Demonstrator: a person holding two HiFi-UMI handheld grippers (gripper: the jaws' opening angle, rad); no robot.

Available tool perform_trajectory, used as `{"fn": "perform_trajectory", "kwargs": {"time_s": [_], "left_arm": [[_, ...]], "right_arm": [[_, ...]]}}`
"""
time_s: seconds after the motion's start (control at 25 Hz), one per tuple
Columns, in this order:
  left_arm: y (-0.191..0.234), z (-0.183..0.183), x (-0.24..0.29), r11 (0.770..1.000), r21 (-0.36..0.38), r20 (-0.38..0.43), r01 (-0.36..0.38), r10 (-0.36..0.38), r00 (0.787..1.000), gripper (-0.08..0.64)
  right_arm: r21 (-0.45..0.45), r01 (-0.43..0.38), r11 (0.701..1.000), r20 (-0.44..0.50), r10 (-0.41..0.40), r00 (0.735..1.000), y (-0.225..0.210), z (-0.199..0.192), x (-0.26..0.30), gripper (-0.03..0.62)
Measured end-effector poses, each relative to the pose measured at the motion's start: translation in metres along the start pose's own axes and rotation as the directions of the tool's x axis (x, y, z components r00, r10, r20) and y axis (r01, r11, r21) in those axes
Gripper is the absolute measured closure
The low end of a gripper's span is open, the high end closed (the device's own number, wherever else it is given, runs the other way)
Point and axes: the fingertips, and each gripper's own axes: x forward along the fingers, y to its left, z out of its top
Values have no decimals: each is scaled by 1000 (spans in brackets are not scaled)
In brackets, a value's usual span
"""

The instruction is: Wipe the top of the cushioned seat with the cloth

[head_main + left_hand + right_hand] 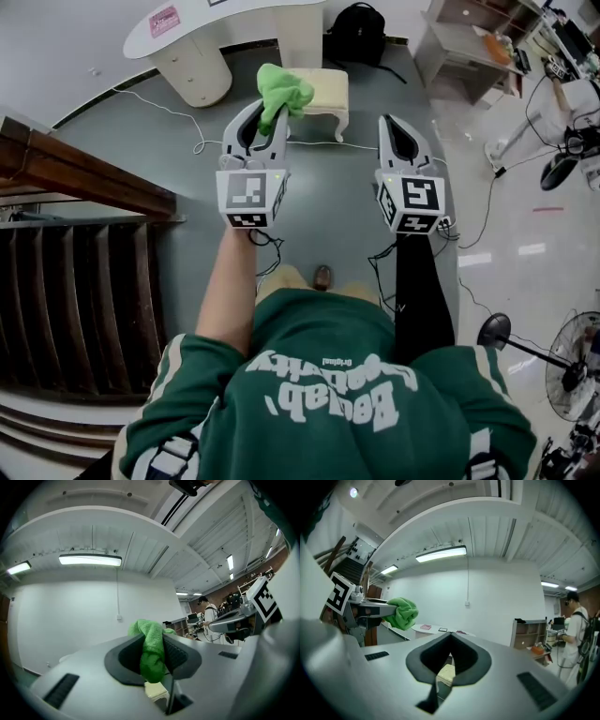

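**Grey floor [328, 216], cloth [284, 89] pinched on the left**

Ahead on that floor, cream cushioned seat [326, 89], long side running left to right, near a white curved surface [202, 42]. Left gripper [265, 120] clamped on the green cloth: fingers [180, 656] pinching its middle, long axis upright in the gap. Bunched end poking past the fingertips toward the seat, overlapping its left end in the head view. Contact with the seat not readable. Right gripper [394, 127] level alongside, fingers [466, 660] pressed together at the tips, nothing between them.
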Motion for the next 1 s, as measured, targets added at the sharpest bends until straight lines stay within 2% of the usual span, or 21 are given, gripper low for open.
{"fn": "perform_trajectory", "kwargs": {"time_s": [0.32,0.52,0.76,1.0], "left_arm": [[15,-4,11,1000,-1,-8,5,-5,1000,460],[34,-22,29,1000,-5,-25,7,-8,1000,460],[73,-44,83,999,-35,-23,14,-14,1000,460],[111,-52,149,997,-47,-13,58,-59,998,460]], "right_arm": [[25,-13,1000,-2,13,1000,1,0,19,584],[30,-9,1000,-15,10,1000,3,-10,49,584],[25,15,1000,-23,-15,1000,-7,-10,112,584],[24,62,998,-34,-61,998,-23,1,181,584]]}}
